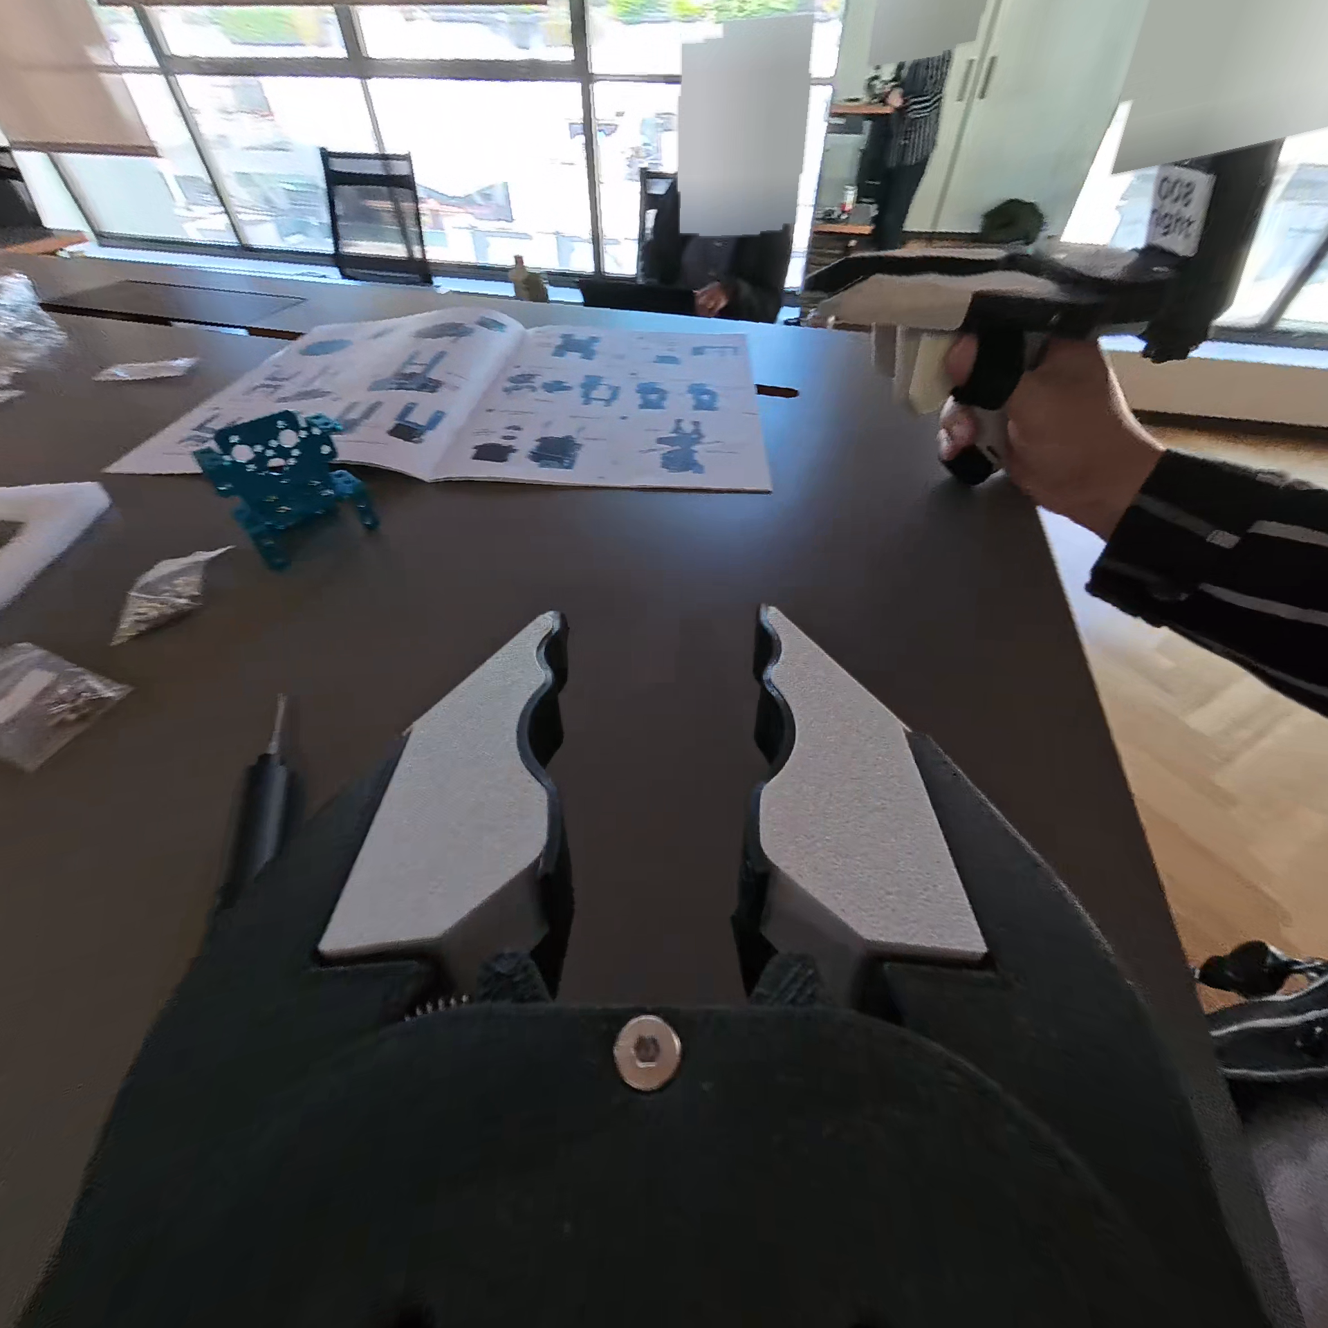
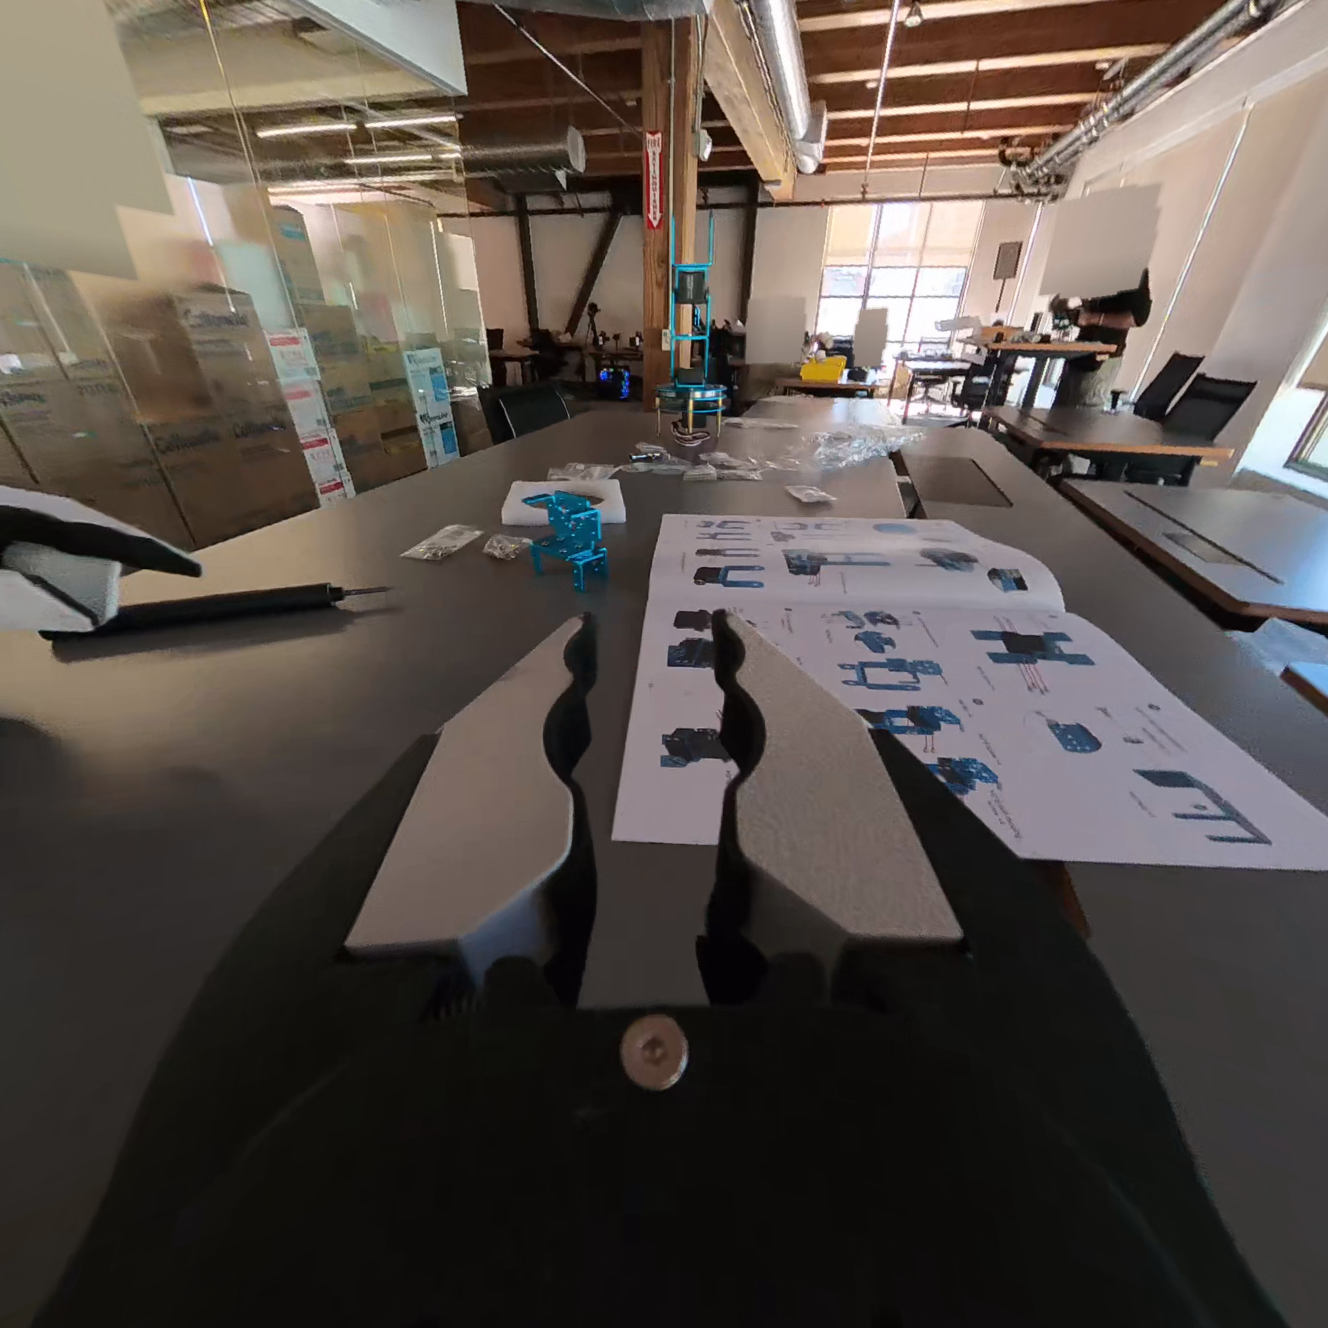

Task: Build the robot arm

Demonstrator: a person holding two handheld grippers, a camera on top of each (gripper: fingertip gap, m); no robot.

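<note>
My left gripper (image 1: 661, 629) is open and empty above the dark table (image 1: 647, 546). A black screwdriver (image 1: 259, 812) lies just left of it. A blue metal bracket assembly (image 1: 284, 478) stands farther ahead on the left, by an open instruction booklet (image 1: 503, 402). My right gripper (image 2: 654, 629) is open and empty, its tips over the booklet's near left edge (image 2: 934, 690). The bracket (image 2: 568, 539) is ahead of it, the screwdriver (image 2: 237, 607) to its left. The right gripper also shows in the left wrist view (image 1: 920, 330), held by a hand. The left gripper shows at the left edge (image 2: 57, 575).
Small bags of hardware (image 1: 169, 596) and white foam (image 1: 43, 532) lie at the left. More bags (image 2: 442, 540), a foam block (image 2: 564, 503) and a tall blue frame (image 2: 690, 345) stand farther back. The table's right edge (image 1: 1121, 683) drops to a wood floor. People are in the background. The tips of one gripper are about 20 cm away from the tips of the other. From my left tips it is roughly 12 cm to the black screwdriver (image 1: 259, 812); from my right, 30 cm. The blue metal bracket assembly (image 1: 284, 478) is about 20 cm from my left fingertips and 25 cm from my right.
</note>
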